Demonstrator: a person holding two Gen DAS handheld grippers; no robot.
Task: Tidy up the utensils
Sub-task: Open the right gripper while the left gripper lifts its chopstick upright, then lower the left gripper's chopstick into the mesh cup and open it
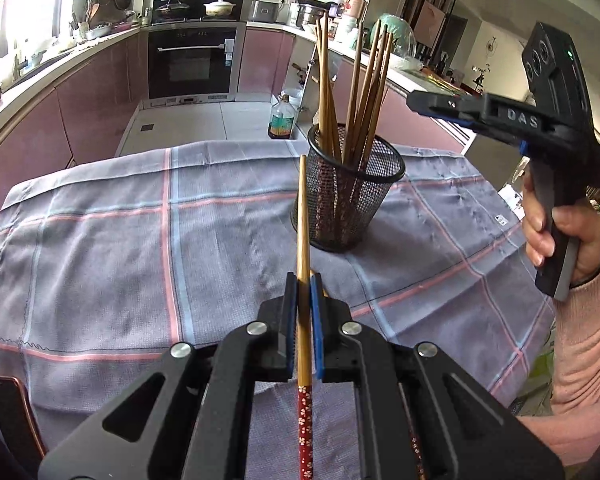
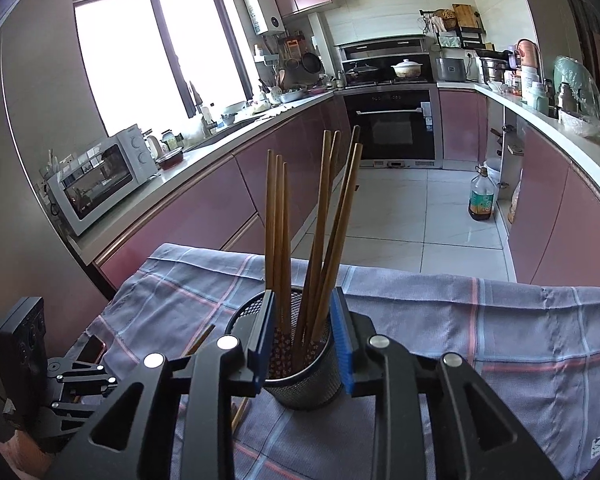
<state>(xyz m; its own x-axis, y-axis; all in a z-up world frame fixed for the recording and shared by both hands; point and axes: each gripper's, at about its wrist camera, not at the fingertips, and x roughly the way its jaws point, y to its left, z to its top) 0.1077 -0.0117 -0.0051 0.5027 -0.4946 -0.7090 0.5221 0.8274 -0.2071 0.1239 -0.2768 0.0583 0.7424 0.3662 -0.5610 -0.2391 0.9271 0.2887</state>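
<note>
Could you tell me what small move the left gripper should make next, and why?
Probably lift the chopstick and carry it forward over the mesh cup. The left gripper is shut on it, its tip already points at the cup, and the other chopsticks stand inside. The right gripper hangs open, apart from the cup.

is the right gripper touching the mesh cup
Apart. The left wrist view shows the right gripper held in the air, right of and above the mesh cup, with kitchen background visible between them.
</note>
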